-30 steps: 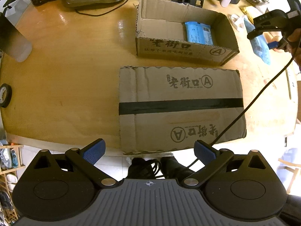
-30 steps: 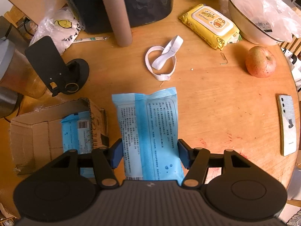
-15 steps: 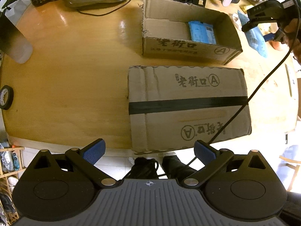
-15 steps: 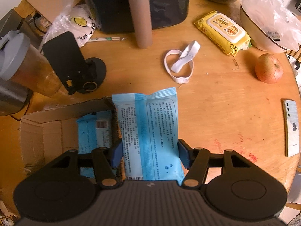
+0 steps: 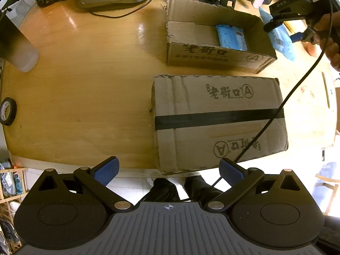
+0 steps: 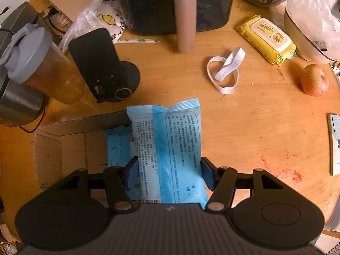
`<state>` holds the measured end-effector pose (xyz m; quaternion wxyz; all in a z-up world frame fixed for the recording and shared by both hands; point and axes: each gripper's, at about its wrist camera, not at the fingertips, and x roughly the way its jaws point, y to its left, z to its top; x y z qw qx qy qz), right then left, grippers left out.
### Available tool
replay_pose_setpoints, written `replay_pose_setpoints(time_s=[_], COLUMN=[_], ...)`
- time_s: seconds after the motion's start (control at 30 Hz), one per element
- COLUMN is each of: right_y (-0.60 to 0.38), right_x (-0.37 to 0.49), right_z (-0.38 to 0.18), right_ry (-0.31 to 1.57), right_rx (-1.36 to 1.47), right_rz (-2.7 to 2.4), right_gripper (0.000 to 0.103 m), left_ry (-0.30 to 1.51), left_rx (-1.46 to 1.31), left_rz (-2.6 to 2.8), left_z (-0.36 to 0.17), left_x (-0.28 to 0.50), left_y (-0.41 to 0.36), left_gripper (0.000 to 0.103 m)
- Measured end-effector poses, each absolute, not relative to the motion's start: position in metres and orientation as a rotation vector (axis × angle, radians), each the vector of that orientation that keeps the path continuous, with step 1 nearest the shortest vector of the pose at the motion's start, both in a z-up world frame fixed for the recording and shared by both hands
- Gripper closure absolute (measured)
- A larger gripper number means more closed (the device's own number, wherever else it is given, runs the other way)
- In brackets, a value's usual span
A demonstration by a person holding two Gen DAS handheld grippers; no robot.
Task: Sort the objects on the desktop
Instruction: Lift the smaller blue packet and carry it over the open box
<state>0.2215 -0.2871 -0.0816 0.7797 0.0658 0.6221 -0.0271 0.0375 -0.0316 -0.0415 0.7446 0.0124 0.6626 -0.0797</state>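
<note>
My right gripper (image 6: 169, 175) is shut on a light blue wipes packet (image 6: 167, 146), held above the right end of an open cardboard box (image 6: 61, 146). Another blue packet (image 6: 118, 148) lies inside that box. In the left wrist view the same open box (image 5: 212, 57) sits mid-table with its packet (image 5: 230, 36); the right gripper (image 5: 284, 14) hovers beside its right wall with the held packet (image 5: 281, 40) hanging from it. My left gripper (image 5: 169, 170) stands open over the table's near edge, with nothing between its fingers.
A taped, closed cardboard box (image 5: 218, 119) lies near the front edge. Around the open box stand a lidded cup (image 6: 40, 65), a black phone stand (image 6: 102, 68), a metal cylinder (image 6: 184, 19), a white band (image 6: 225, 72), yellow wipes (image 6: 265, 39), an apple (image 6: 314, 79) and a phone (image 6: 335, 144).
The right gripper has carried the blue packet leftward, from over bare table to the open box's right end. The left gripper has barely shifted and stays open.
</note>
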Motion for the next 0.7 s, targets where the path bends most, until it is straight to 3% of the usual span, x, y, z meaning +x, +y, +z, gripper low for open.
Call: replay_pose_setpoints(time_s=[0.7], right_y=[-0.242], right_x=[0.224], right_z=[-0.083], right_ry=[1.347], right_rx=[0.138], right_rz=[-0.025], right_gripper=[0.044], left_ry=[1.450], left_rx=[0.014], left_rz=[-0.172], left_z=[-0.042], left_x=[0.038], left_y=[-0.009], left_gripper=[0.000])
